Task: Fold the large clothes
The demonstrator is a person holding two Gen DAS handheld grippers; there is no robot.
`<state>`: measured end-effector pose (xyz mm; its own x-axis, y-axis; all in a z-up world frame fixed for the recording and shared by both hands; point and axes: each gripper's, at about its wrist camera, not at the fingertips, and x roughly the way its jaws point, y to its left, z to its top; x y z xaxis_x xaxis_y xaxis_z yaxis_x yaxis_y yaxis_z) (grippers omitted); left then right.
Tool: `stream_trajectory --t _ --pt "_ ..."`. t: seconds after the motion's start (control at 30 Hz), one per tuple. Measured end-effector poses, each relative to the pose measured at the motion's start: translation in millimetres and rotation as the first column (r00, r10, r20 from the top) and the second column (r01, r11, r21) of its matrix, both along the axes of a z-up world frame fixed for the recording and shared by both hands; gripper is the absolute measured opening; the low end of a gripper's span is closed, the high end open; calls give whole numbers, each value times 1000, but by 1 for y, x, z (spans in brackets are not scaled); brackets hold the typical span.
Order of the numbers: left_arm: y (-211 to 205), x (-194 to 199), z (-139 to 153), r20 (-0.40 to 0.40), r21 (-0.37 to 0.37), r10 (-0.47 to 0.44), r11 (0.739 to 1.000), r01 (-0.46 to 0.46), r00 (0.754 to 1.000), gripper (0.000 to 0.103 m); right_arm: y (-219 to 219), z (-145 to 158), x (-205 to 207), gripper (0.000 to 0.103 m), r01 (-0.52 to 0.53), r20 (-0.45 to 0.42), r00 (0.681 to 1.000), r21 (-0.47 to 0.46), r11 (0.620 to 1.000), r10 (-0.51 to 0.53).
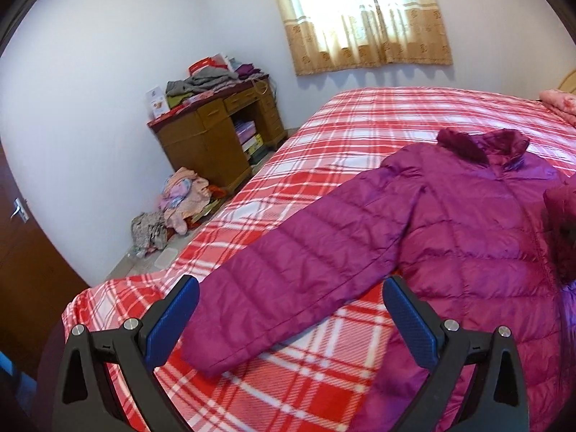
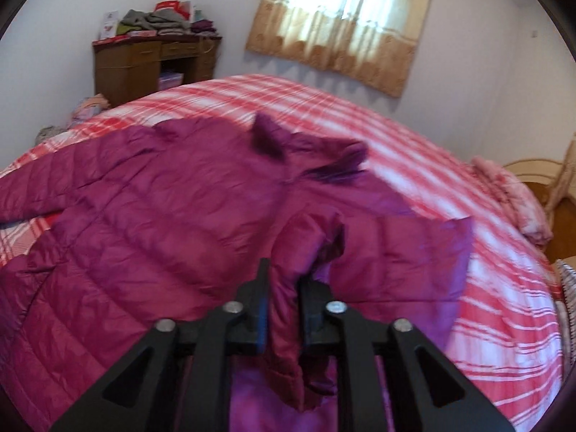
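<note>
This is a bedroom with white walls, a window with a tan curtain (image 1: 363, 18) and a brown desk (image 1: 216, 136) piled with clothes in the far left corner. A big bed (image 1: 324, 126) with a red and white checked blanket fills most of the room.

A purple puffy jacket (image 1: 450, 223) lies spread out flat on the bed, with its collar on the far side. It lies flat so it is easy to fold. Its left sleeve (image 1: 288, 273) sticks out toward the near left edge of the bed.

The left gripper (image 1: 289, 318) has its blue fingers (image 1: 172, 324) wide apart and holds nothing. It hangs just above the end of the left sleeve, one finger on each side. It looks ready to grab that sleeve.

The right gripper (image 2: 282, 309) has its fingers squeezed tight on the right sleeve (image 2: 288, 324). The sleeve is lifted up over the body of the jacket, probably so it can be laid across the middle. The right view is a bit blurry.
</note>
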<state>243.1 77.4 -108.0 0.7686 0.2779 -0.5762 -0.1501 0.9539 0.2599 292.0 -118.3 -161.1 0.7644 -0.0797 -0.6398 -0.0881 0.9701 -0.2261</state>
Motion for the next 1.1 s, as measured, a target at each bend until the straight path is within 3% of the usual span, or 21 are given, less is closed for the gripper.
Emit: stream_trajectory --t 0.07,0.27,0.43,0.57,0.67,0.8,0.83,0.9,0.93,1.0,1.1 --pt "7 -2 3 -1 -9 24 1000 -24 1000 102 4 0 -12 79 -42 0 999 60 997 42" --pt "2 6 14 -5 -72 42 996 -43 999 102 8 9 -64 80 -122 4 992 81 989 122" --pt "-49 13 20 -3 -80 -48 996 48 999 102 -18 8 -89 82 -97 3 995 120 988 98" --pt "-107 27 16 -25 -112 -152 983 148 988 102 -51 3 -96 83 -12 8 1000 155 988 11" --pt "-161 46 2 -70 -167 -259 955 245 963 102 -76 -4 -101 83 67 -7 998 187 980 -67" --pt "-217 73 -30 -120 -152 -354 930 336 927 102 -88 -14 -108 83 99 -20 995 194 976 -97" --pt "-226 80 -39 -141 -154 -366 926 345 920 98 -91 -18 -112 83 101 -26 995 194 976 -98" --pt "-237 92 -57 -185 -179 -396 914 365 899 54 -95 -26 -116 83 110 -40 994 189 976 -104" --pt "-238 96 -62 -207 -204 -411 906 371 888 26 -96 -27 -118 83 114 -43 993 184 976 -107" --pt "-231 93 -57 -178 -218 -404 905 364 897 22 -100 -33 -122 83 120 -45 993 177 977 -114" --pt "-219 81 -39 -118 -154 -381 919 362 917 21 -109 -39 -126 83 141 -53 990 192 971 -133"
